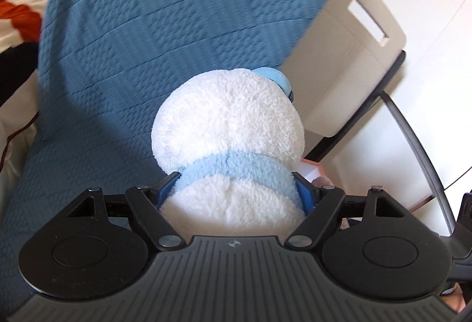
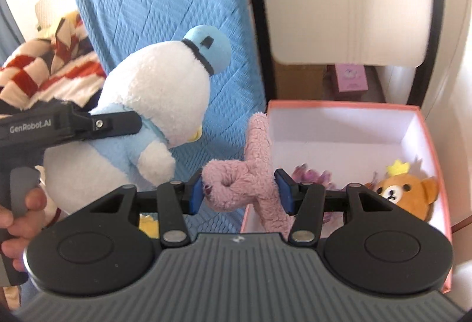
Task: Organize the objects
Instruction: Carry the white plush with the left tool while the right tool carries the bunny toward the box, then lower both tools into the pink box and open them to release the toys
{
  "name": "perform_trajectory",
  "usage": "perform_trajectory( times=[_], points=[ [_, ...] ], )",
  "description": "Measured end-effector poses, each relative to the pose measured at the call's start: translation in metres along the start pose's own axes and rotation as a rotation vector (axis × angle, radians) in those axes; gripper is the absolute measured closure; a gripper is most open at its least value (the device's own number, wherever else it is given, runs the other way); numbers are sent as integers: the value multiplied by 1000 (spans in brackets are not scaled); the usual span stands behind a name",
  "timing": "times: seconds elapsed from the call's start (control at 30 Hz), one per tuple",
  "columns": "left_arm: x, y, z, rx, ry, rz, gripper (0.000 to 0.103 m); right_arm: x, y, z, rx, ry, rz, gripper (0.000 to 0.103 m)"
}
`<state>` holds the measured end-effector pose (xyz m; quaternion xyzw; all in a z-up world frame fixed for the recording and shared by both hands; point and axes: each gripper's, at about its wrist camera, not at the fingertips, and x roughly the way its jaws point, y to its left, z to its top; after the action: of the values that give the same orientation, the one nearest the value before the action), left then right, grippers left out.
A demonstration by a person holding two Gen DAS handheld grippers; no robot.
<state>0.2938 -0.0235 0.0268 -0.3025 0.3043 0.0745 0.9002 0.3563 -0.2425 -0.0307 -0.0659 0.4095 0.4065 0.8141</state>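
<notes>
Closest to the lenses are the two grippers' dark ribbed bodies, each filling the bottom of its own view. Beyond them a blue quilted cover (image 1: 165,36) is the largest thing in sight, spread across most of the left wrist view and running up the middle of the right wrist view. A cream folding chair (image 1: 354,56) stands just beside the cover's right edge, with a slot cut in its back.

Next in size is the white plush penguin (image 1: 230,127) with a pale blue scarf and cap. The left gripper (image 1: 236,189) has its fingers set wide and pressed into the plush at the scarf on both sides, holding it up clear of the cover; in the right wrist view the same toy (image 2: 159,92) hangs from that gripper, whose handle sits in a person's hand (image 2: 20,218) at the left edge.

A pink-rimmed white box (image 2: 424,127) sits open to the right of the cover. Inside it lie a brown bear plush (image 2: 404,192) with a yellow crown and a purple fuzzy toy (image 2: 309,174).

The right gripper (image 2: 240,193) has its fingers partly closed on a pink plush bunny (image 2: 236,183), blue pads touching it on both sides, held over the box's left wall
</notes>
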Motion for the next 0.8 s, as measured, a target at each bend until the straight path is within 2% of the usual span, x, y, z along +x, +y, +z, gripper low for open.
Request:
perform_trajectory(
  times=[0.2,0.33,0.57,0.8],
  points=[
    [18,-46,2,14,-5,-55,21,-23,-33,-10,26,-17,-18,50],
    [40,-68,-9,39,10,-49,21,-29,-63,-26,74,-29,-33,50],
    [84,-103,-36,86,56,-47,21,-18,-119,-57,173,-3,-63,50],
    [132,-120,-61,102,122,-21,21,4,-150,-78,214,12,-87,50]
  ],
)
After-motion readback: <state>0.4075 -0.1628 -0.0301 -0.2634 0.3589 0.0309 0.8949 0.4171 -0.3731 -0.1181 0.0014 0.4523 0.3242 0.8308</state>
